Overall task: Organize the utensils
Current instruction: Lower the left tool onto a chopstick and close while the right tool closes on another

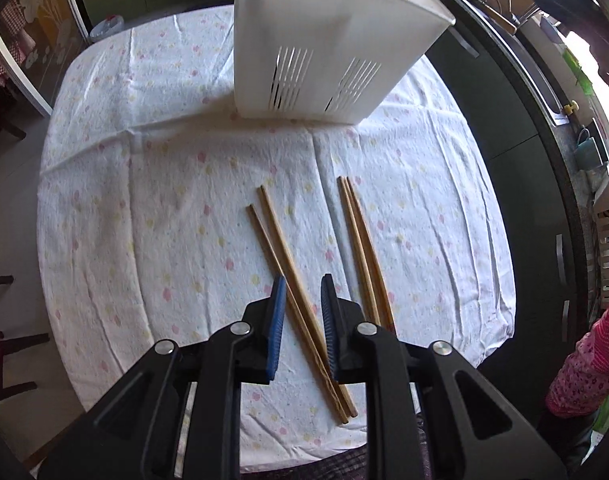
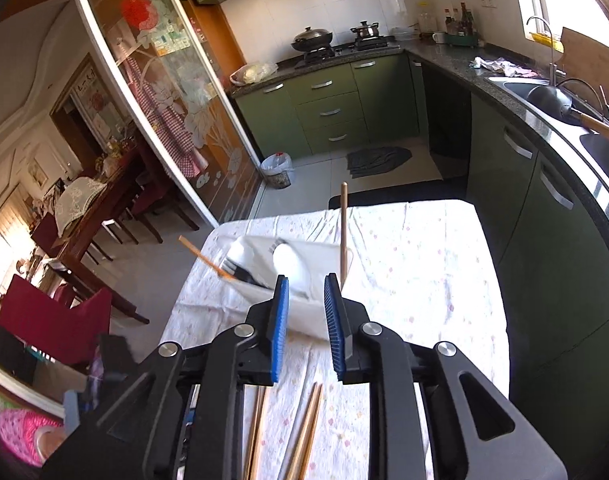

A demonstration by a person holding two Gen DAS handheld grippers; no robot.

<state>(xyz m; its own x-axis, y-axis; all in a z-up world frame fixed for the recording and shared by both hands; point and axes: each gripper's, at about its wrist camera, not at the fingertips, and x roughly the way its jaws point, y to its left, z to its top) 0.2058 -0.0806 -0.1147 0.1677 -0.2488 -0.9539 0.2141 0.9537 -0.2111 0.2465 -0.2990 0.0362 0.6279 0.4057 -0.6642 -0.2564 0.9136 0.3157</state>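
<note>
Two pairs of wooden chopsticks lie on the flowered tablecloth. My left gripper points down over the left pair, its blue pads apart with those sticks running between them, not pinched. The right pair lies just beside its right finger. The white slotted utensil holder stands further back. My right gripper hovers open and empty in front of the holder, where a fork, a spoon, an upright chopstick and a slanted one stick out.
Green cabinets and a dark counter with a sink run along the right of the table. A pink sleeve shows at the near right corner. Chairs stand to the left, and a bin beyond the table.
</note>
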